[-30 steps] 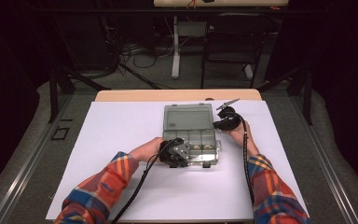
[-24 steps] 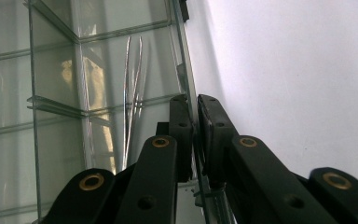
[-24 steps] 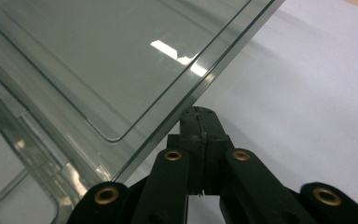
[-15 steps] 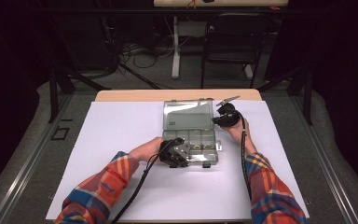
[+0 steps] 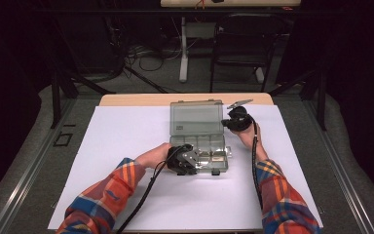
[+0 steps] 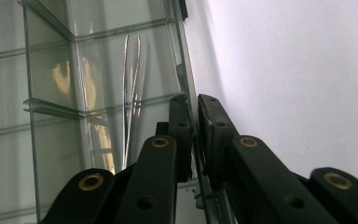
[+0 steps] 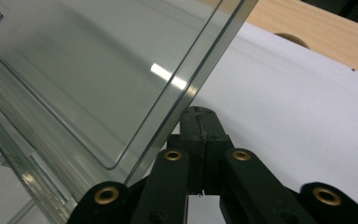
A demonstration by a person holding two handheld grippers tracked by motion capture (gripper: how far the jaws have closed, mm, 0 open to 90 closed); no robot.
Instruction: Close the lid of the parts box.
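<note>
— What's the setting?
— A white-covered tabletop [image 5: 126,146], wooden far edge, in a dark room with a chair [image 5: 243,48] and floor cables [image 5: 146,53] beyond.
— And the clear compartment box [image 5: 198,141]?
— Centre, lid [image 5: 196,118] raised. Left tongs [image 5: 191,160] clamp its near-left wall; right tongs [image 5: 225,123] are together against the lid's right edge.
</note>
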